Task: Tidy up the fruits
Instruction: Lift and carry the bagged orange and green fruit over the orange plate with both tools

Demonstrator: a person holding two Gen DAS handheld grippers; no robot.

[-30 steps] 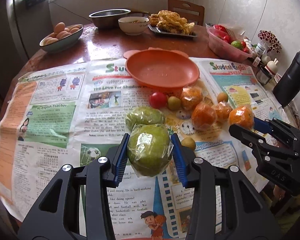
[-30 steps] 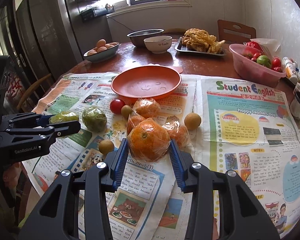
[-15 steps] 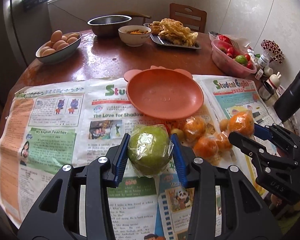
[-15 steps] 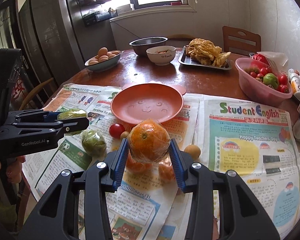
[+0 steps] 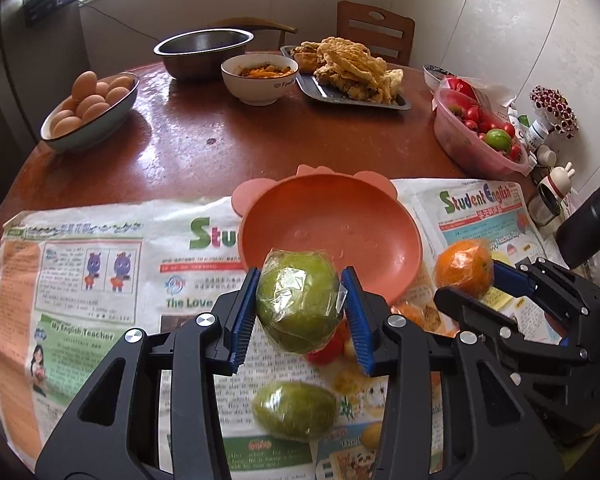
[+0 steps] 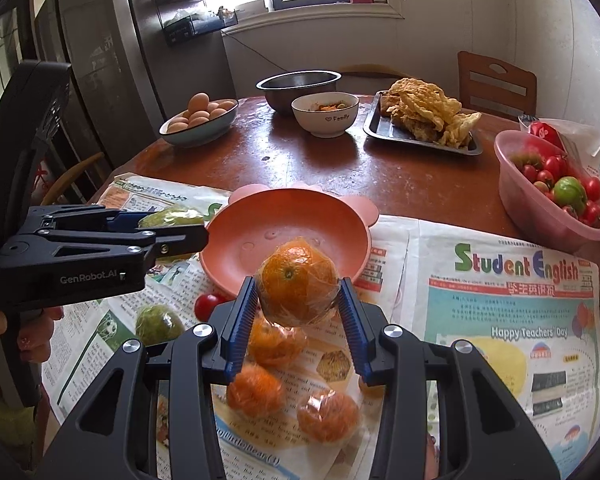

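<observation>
Green, round fruit wrapped in clear film (image 5: 298,304) is clamped between the blue ribbed pads of the left gripper (image 5: 300,316), jaws partly closed on both its sides; it is held clear of the newspaper, at the near rim of the shallow salmon-pink plastic plate with ear-shaped tabs (image 5: 364,216). Orange, film-wrapped citrus fruit (image 6: 297,280) is clamped the same way by the right gripper (image 6: 298,312), also held in the air at the near rim of the plate.

Relative to the plate:
- The plate interior holds no fruit.
- A second film-wrapped green fruit (image 5: 295,410) lies on the newspaper on the near side, below the held green fruit in the left wrist view.
- A small red tomato (image 6: 206,305) lies just beside the near-left rim.
- Three more film-wrapped oranges (image 6: 274,340) lie on the near side, under the right gripper.
- The spread colour newspaper (image 6: 512,320) lies under the plate and extends to both sides.
- The round brown wooden table (image 5: 284,136) is bare on the far side.
- Far left: an oval bowl of brown eggs (image 5: 90,116).
- Far side: a steel mixing bowl (image 5: 204,50), a white ceramic bowl (image 6: 325,114), and a dark tray of fried food (image 6: 422,124).
- Far right: a pink plastic tub of tomatoes (image 6: 548,192).
</observation>
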